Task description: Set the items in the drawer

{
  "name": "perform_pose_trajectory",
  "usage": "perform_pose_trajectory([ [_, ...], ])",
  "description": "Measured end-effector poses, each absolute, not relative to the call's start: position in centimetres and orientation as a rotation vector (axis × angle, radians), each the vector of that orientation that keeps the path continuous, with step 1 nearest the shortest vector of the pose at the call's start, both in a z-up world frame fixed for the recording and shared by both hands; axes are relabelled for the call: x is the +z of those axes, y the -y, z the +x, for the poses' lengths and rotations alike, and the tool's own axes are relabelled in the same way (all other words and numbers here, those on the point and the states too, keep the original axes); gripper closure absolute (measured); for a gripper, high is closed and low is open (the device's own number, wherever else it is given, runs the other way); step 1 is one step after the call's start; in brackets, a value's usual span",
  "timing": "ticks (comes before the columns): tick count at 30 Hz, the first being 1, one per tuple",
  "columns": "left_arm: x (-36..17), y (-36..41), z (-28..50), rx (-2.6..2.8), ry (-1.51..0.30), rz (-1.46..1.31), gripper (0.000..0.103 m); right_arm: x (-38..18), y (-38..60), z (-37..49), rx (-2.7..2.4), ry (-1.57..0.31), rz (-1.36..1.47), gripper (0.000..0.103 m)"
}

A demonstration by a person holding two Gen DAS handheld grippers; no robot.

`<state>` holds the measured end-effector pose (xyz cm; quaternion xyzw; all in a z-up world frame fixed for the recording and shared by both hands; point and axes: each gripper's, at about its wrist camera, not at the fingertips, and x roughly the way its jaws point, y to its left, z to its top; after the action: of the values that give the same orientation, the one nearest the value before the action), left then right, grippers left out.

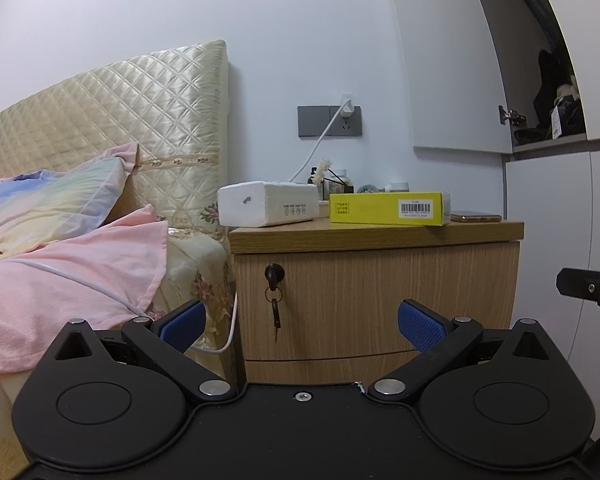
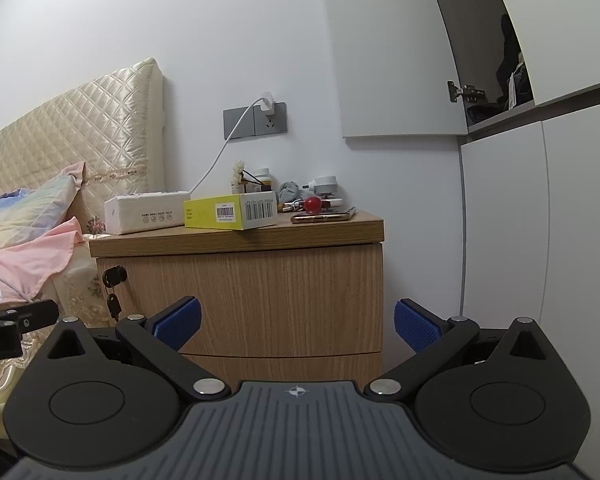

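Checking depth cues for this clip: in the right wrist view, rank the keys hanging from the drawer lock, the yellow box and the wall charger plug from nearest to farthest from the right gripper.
From the right gripper:
1. Keys, low left on the nightstand front.
2. Yellow box, on the nightstand top near its front edge.
3. Charger plug, up on the wall socket behind the nightstand.

**Open air before both grippers, drawer shut**

Nothing lies between the left gripper [image 1: 302, 326] fingers and the top drawer front [image 1: 376, 300]. A key bunch [image 1: 275, 300] hangs ahead-left of them (dangling from the lock). Ahead of the right gripper [image 2: 296, 326] fingers, bare wood; above, the yellow box [image 2: 230, 212] and tissue pack [image 2: 146, 212] crowd the nightstand top [image 2: 236, 238].
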<state>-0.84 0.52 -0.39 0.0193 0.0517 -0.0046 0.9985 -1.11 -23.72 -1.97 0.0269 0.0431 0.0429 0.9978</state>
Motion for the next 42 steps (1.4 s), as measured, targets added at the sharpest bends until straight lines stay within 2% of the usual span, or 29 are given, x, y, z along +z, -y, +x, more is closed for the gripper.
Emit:
perform_pose_trajectory([
  [23,0.1,-4.6,-4.8,-0.005,-0.037,0.035,0.001,-1.8,23.5,-0.9,0.095,-0.067,0.081,0.000],
  [42,0.9,-4.9,-4.7,-0.100,-0.024,0.021,0.001,-1.9,22.8,-0.2,0.103,-0.061,0.090,0.000],
])
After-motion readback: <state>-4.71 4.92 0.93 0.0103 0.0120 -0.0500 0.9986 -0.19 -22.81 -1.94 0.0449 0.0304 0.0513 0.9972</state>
